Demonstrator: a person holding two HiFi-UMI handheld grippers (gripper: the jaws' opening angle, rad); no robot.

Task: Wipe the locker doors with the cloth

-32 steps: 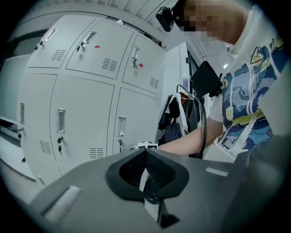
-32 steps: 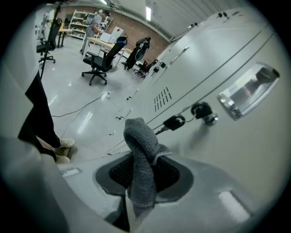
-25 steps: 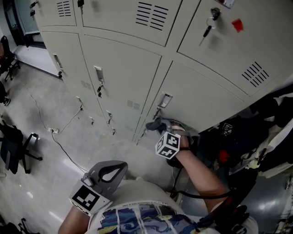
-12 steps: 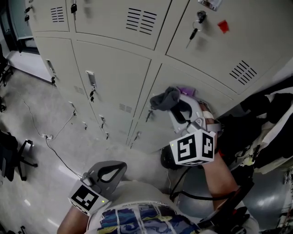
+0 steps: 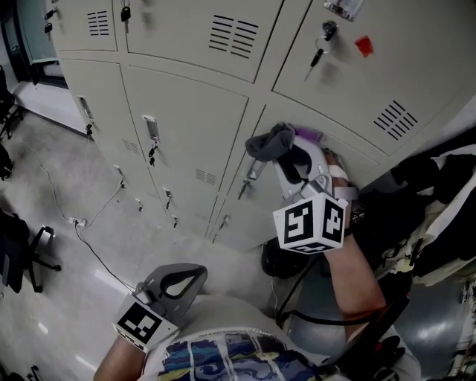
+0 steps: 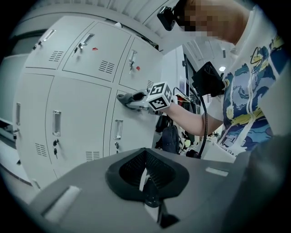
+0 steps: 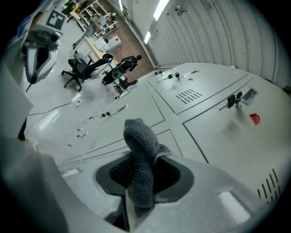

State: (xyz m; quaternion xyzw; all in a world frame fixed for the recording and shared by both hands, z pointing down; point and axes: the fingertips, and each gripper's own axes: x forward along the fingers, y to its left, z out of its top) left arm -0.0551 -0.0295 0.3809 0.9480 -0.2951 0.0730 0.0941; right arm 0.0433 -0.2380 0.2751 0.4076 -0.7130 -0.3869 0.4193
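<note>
cloth [image 7: 140, 159] is sticking up in a grey bunch from the right gripper [image 7: 138, 182], whose jaws are clamping tight on it and pointing it at the top edge of a lower locker door [image 5: 260, 208], just beneath the keyed door [image 5: 416, 67]. left gripper [image 6: 145, 175] is hanging low near the person's shirt [image 5: 223, 357], jaws pressing together on nothing

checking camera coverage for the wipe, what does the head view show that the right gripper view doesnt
Only the head view: the marker cube on the right tool, the forearm behind it, and the dark bags beside the lockers.
Only the right gripper view: the ceiling lights, and a close look at that tool's jaws closed on the grey cloth.
Both: the grey cloth, the locker doors, the red tag and the left tool.
</note>
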